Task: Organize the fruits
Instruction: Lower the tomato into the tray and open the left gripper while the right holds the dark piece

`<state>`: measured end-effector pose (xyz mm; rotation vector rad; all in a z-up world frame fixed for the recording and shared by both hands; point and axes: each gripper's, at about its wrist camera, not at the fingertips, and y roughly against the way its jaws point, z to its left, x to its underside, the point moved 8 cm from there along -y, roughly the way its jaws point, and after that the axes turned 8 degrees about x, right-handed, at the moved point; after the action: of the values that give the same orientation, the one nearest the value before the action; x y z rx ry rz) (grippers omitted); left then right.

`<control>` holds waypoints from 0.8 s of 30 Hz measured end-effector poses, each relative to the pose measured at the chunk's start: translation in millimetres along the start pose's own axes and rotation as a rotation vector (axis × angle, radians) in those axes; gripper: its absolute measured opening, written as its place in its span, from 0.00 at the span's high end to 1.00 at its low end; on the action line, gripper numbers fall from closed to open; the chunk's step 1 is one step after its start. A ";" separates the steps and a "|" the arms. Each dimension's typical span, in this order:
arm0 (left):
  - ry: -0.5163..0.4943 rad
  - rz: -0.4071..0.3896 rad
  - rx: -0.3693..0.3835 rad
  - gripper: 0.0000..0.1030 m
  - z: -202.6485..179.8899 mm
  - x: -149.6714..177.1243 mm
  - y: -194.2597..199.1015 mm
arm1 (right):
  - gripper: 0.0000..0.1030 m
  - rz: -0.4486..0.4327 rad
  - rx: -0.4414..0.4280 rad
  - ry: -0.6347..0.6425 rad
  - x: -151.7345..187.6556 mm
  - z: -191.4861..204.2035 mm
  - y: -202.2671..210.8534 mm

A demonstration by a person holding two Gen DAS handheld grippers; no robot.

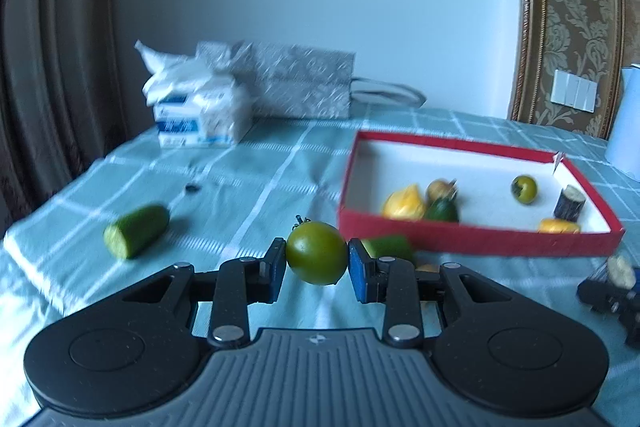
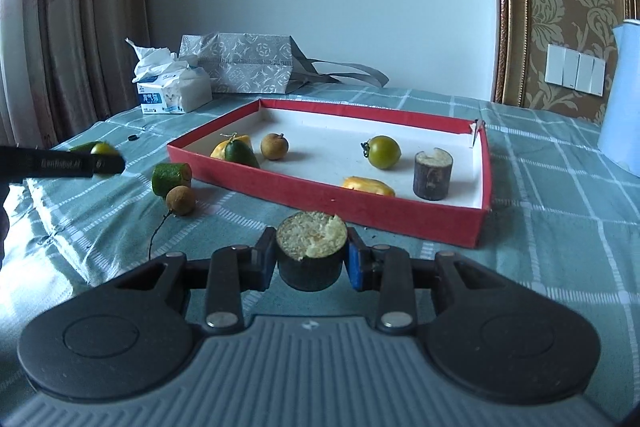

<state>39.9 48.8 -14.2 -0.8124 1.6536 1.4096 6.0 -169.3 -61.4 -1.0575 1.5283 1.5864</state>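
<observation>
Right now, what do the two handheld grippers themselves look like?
Both match. The left gripper and right gripper have black linkage arms with silver pivot pins, two round black discs, and a grey ribbed base with a small emblem. One finger pad is blue. No cables or sleeves visible.

Both the left gripper [image 1: 317, 259] and right gripper [image 2: 311, 254] are matte black with a ribbed grey centre plate and two round side discs. Silver pins join the linkage bars. Each has black fingers [image 1: 274, 269], one faced with a blue pad.
</observation>
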 end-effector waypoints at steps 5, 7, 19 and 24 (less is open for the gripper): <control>-0.046 -0.025 0.007 0.69 -21.0 -21.9 -3.5 | 0.68 0.001 -0.008 -0.001 0.8 0.9 -0.2; -0.062 -0.034 0.014 0.69 -30.3 -28.7 -4.5 | 0.68 -0.002 -0.005 -0.005 0.7 0.5 -0.2; -0.132 -0.032 0.024 0.69 -71.8 -40.9 -21.7 | 0.68 0.000 -0.012 -0.055 1.3 -6.4 -1.1; -0.150 -0.037 0.009 0.69 -82.5 -52.7 -34.8 | 0.68 0.012 -0.010 -0.080 2.2 -9.4 -3.1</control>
<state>81.5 -39.8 20.7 -0.7104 1.5225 1.4015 8.7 -178.5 -64.5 -0.9800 1.4767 1.6268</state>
